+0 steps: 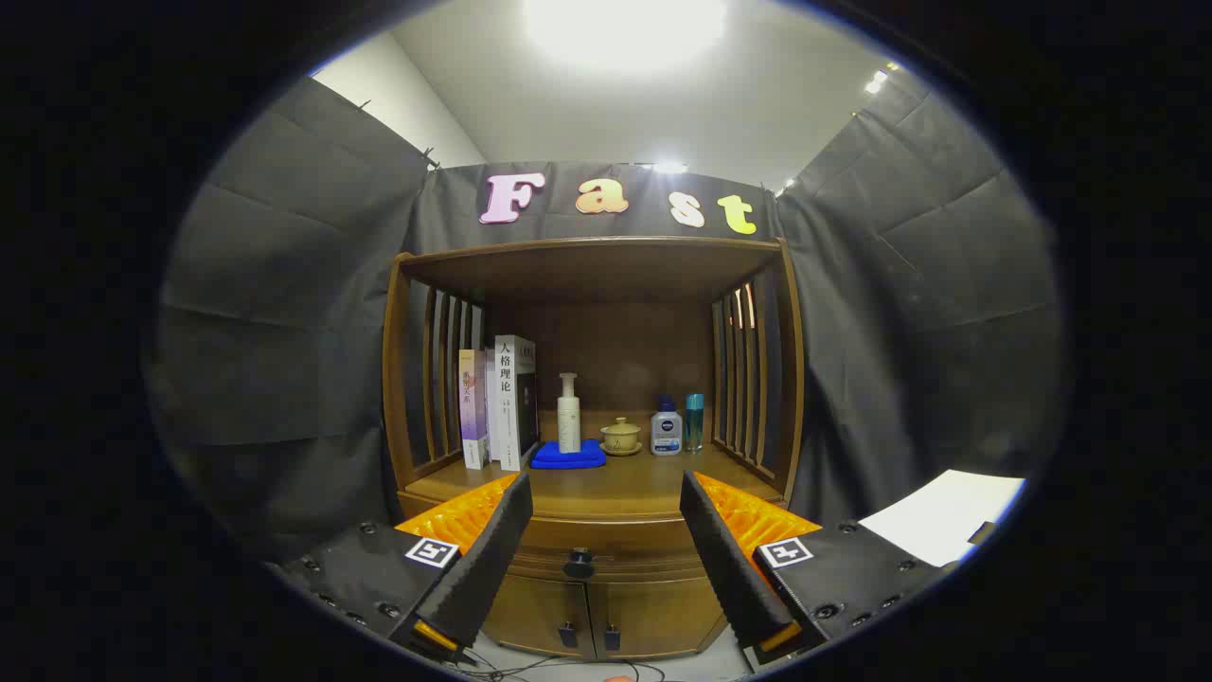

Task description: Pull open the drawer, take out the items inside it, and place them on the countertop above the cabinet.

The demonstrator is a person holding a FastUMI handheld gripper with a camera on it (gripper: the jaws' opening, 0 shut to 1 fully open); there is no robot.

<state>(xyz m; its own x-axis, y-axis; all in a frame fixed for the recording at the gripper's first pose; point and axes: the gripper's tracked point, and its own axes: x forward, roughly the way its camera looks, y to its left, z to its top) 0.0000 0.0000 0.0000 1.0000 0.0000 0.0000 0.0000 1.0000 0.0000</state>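
Note:
A brown wooden cabinet (592,379) stands ahead against the black cloth wall. Its drawer (606,547) is closed, with a dark round knob (579,565) at its front. The knob sits between my two fingers and some way beyond them. My gripper (606,559) is open, with nothing between its black ridged fingers (488,559). The countertop (615,488) above the drawer holds upright books (499,403), a folded blue cloth (568,456) with a white pump bottle (568,414) on it, a yellowish lidded cup (621,437), a small clear bottle (667,428) and a teal bottle (695,422).
Below the drawer are two closed cabinet doors (597,616) with small dark handles. Slatted wooden sides (748,379) and a top board enclose the countertop. A white sheet (942,516) lies to the right of the fingers. Cables run across the floor below the cabinet.

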